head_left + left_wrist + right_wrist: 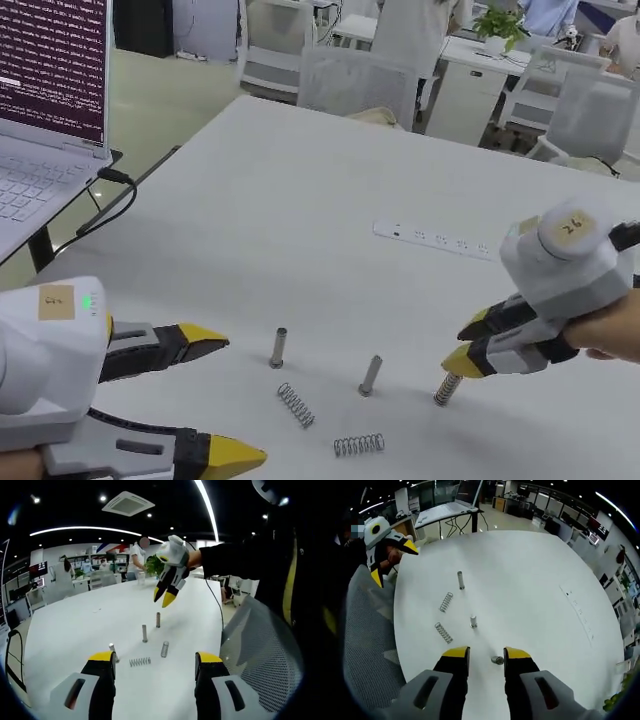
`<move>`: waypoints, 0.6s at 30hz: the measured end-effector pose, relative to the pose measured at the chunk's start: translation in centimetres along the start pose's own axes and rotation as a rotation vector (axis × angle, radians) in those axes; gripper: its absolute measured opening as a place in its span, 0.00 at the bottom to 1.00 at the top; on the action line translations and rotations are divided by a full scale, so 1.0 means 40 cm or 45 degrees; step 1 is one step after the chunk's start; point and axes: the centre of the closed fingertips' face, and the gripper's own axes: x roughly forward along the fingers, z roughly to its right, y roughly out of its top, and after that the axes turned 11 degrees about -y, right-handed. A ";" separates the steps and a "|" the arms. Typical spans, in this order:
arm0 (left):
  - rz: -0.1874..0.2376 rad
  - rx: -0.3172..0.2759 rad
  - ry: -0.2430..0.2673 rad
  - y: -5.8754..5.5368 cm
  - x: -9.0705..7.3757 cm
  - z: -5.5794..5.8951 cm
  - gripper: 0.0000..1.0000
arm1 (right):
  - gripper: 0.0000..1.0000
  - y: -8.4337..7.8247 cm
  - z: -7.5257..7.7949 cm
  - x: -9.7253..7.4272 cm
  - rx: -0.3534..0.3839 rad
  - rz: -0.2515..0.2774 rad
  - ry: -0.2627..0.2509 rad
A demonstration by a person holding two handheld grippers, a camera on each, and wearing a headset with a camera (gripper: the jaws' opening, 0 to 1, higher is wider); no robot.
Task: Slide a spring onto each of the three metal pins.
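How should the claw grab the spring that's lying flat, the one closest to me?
Pinch the spring around its middle, coming straight down from above with one jaw on each long side. It lies on its side on the table, so the coiled sides are easiest to squeeze. The open left claw is close by. Squeeze gently, since coils probably squash.

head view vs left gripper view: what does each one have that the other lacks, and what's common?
Head view, not left gripper view: the laptop at the table's left edge.
Left gripper view, not head view: the ceiling vent and ceiling light strips.
Both: two bare pins, two loose springs lying flat, the third pin already wearing a spring beneath the open right gripper, and the open left gripper.
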 end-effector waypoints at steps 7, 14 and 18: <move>0.000 0.003 0.000 0.001 -0.002 0.004 0.60 | 0.23 0.011 -0.083 -0.006 -0.061 0.037 0.061; 0.000 0.006 -0.005 0.002 0.001 0.009 0.59 | 0.22 0.008 -0.158 0.031 -0.103 0.037 0.147; -0.002 0.006 -0.005 0.002 0.000 0.009 0.59 | 0.22 -0.007 -0.193 0.065 -0.116 0.012 0.198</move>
